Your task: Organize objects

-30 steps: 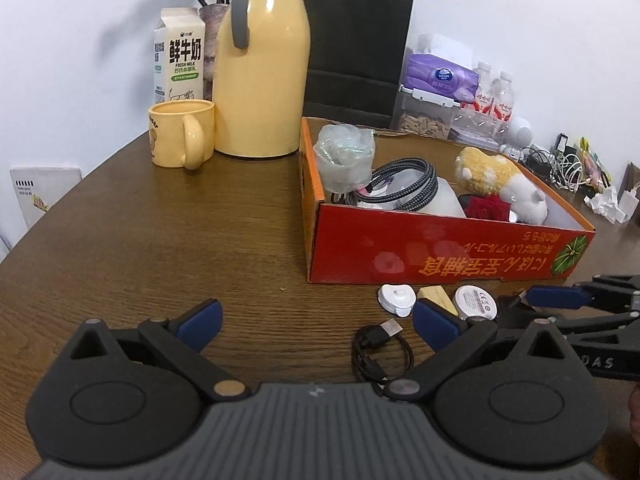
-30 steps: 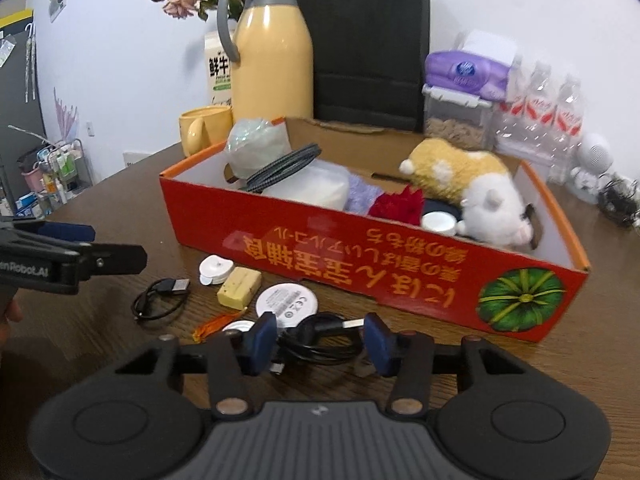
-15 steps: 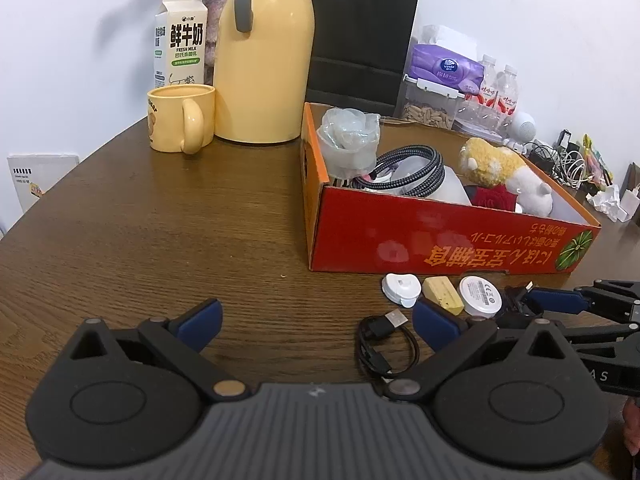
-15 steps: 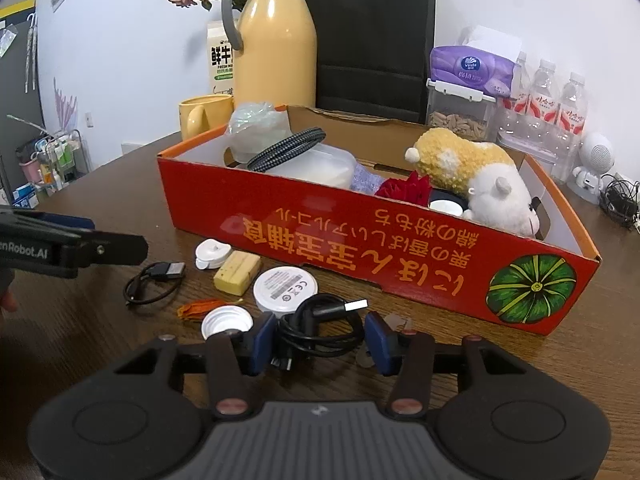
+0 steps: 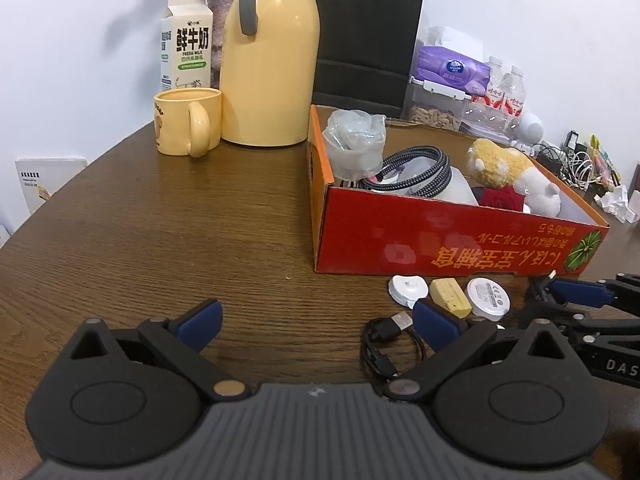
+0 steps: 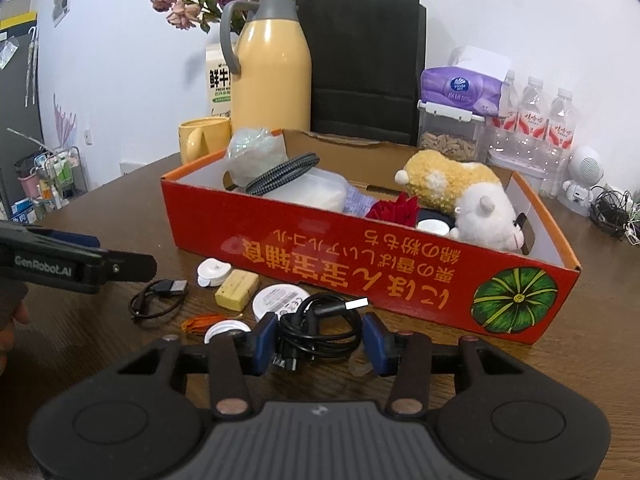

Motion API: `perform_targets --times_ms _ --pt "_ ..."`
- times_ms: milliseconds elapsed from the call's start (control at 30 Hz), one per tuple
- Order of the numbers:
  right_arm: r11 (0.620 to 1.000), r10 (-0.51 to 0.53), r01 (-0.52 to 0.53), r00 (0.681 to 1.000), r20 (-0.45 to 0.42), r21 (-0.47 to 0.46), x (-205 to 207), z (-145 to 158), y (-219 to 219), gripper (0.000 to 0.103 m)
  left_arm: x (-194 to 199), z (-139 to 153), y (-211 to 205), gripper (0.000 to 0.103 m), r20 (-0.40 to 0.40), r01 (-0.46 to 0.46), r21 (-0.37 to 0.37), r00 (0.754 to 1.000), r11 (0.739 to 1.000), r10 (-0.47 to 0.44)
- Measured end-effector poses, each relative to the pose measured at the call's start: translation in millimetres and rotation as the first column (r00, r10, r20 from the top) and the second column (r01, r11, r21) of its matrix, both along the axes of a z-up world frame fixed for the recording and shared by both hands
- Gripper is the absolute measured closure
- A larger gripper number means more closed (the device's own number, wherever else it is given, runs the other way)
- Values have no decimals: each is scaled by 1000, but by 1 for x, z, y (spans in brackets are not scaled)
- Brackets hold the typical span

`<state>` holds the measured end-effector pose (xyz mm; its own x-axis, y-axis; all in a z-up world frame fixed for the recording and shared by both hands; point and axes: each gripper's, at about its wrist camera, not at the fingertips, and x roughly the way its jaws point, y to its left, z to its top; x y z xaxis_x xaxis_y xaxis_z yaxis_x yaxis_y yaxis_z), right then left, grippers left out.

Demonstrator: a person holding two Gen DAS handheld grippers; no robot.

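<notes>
Right hand-held gripper apparently clamps coiled cable beside box.

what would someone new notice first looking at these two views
Probably the red cardboard box in the middle of the brown table, stuffed with a plush toy and a braided cable. Behind it stands a tall yellow thermos. In front, the right gripper brackets a coiled black cable among small loose items.

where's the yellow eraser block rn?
The yellow block lies on the table in front of the red box, between the white clip and the round white disc.
</notes>
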<state>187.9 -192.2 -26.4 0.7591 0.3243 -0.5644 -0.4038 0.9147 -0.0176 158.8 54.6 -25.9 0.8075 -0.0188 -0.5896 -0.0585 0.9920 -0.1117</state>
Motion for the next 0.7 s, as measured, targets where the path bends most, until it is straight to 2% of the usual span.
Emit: perform_targets --times_ms 233,567,700 --pt "1000 -11 11 999 32 21 -8 5 -7 58 -7 1 -7 0 1 0 28 1000 1000 0" --pt "999 -28 26 999 42 35 -14 8 -15 58 -16 -3 -30 1 -15 60 88 998 994 -59" --pt "999 -32 31 999 40 35 -14 8 -16 58 -12 -5 -37 16 -34 81 103 996 991 -77"
